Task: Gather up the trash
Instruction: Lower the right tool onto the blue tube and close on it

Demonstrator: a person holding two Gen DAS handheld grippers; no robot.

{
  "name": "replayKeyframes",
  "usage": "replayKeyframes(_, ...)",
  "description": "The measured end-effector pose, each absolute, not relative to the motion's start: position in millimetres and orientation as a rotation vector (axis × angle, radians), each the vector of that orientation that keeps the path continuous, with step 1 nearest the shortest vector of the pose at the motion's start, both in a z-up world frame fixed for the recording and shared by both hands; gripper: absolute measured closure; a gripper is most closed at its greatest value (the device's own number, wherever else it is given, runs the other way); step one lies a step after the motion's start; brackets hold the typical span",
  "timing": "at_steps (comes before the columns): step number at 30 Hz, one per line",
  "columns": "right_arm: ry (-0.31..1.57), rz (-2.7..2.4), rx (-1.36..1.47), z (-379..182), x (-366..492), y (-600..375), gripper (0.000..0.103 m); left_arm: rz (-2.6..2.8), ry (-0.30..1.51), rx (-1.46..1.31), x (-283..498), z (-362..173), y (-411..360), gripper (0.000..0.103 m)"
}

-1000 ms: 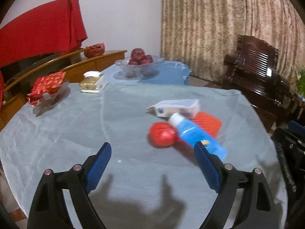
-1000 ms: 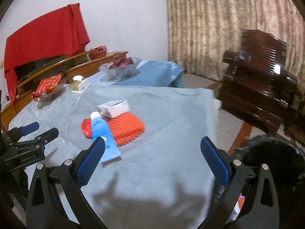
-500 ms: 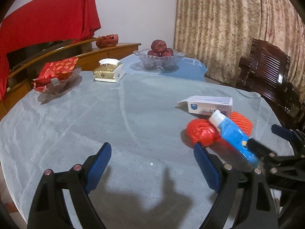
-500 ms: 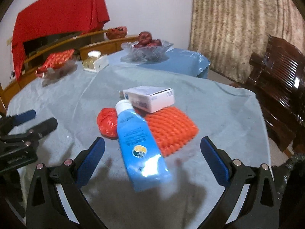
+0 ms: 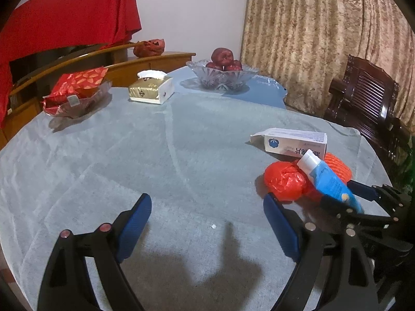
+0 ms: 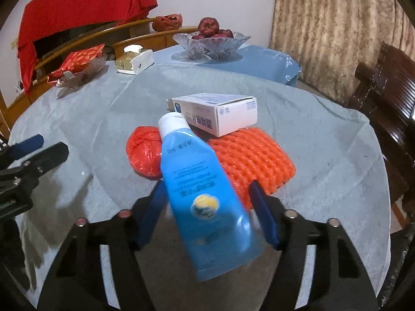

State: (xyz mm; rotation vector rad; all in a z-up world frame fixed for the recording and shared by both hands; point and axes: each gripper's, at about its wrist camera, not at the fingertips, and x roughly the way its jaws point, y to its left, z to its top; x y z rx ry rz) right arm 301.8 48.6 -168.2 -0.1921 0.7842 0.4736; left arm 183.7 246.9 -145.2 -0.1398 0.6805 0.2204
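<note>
The step in hand looks like the first pickup: the right gripper (image 6: 207, 207) has its blue-padded fingers (image 6: 263, 215) on either side of the lower body of the blue plastic squeeze bottle with a white cap (image 6: 199, 181), which lies tilted with its cap pointing toward 11 o'clock. The fingers sit narrowed about the bottle, though whether the pads actually press it I cannot tell (the bottle's own bulk hides the contact).

The bottle leans across the other rubbish on the round counter covered in pale grey cloth (image 6: 324, 134): a crumpled red plastic bag (image 6: 142, 153) at its 10 o'clock, an orange foam fruit net (image 6: 249, 155) at its 2 o'clock, and a white cardboard medicine box (image 6: 218, 111) resting on the net's far edge, just beyond the cap.

The left gripper (image 5: 207, 223) hovers over bare cloth with its fingers spread wide and nothing between them; the rubbish pile lies at its 2 o'clock.

Next, I judge, the right fingers need a firm squeeze low on the bottle, then a straight lift so that the cap does not drag the box. No bin shows in either view.
</note>
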Motion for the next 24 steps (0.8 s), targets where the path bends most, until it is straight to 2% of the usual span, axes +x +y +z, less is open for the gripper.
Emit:
replayKeyframes(5, 0.791, 0.501, -0.091, -156.1, 302.5, 30.0, 0.047, 0.205, 0.682, -0.137, 185.9, -144.5, 239.1, 0.017)
replayKeyframes(14, 0.815, 0.536, -0.101, -150.1, 277.1, 22.9, 0.048, 0.177, 0.682, -0.141, 189.2, -142.2, 224.3, 0.017)
replayKeyframes(20, 0.800, 0.516, -0.141, -157.9, 275.3, 25.6, 0.037, 0.184, 0.688, -0.142, 187.4, -143.1, 225.0, 0.017)
replayKeyframes(22, 0.788, 0.495, -0.152, -159.7, 281.5, 26.1, 0.030, 0.188, 0.689, -0.143, 186.8, -142.9, 226.0, 0.017)
replayKeyframes(24, 0.799, 0.489, -0.172, -165.2, 290.1, 28.4, 0.030, 0.191, 0.690, -0.145, 186.8, -142.6, 227.9, 0.017)
